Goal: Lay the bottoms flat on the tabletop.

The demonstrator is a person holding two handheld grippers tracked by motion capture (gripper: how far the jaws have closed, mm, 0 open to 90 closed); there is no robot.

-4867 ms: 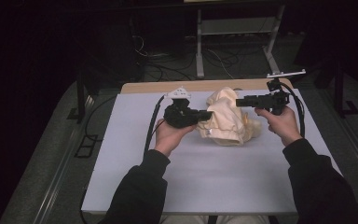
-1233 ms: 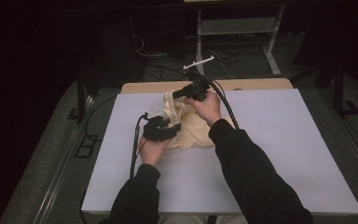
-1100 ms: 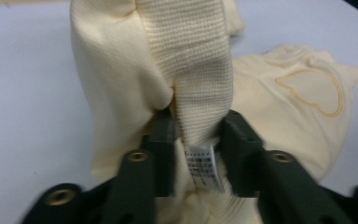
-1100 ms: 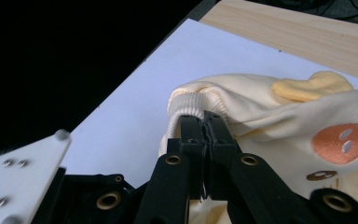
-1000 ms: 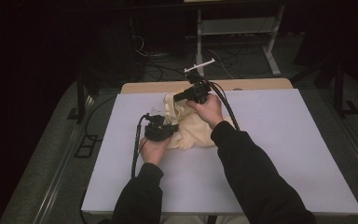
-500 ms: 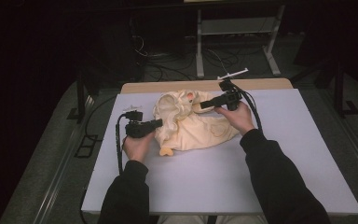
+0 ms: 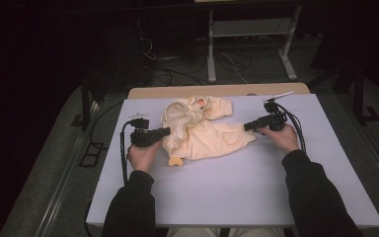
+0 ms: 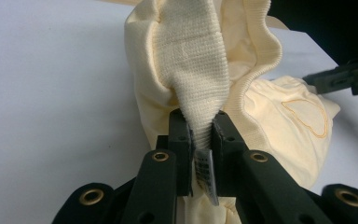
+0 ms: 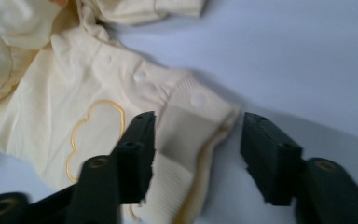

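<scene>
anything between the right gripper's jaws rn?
Yes: in the right gripper view, the ribbed corner of the cream garment lies between the right gripper's open jaws, which have just been closing; they do not yet pinch it.

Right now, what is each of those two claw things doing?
Left gripper: shut on the cream garment's ribbed hem.
Right gripper: open, jaws just closing around the garment's corner, not yet pinching.

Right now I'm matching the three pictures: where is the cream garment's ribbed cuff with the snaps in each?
High view: the ribbed cuff is the garment's right tip, by the right tool.
Left gripper view: far right, too small to tell.
Right gripper view: bottom centre, between open jaws.
Shared landmark: the cloud outline.
</scene>
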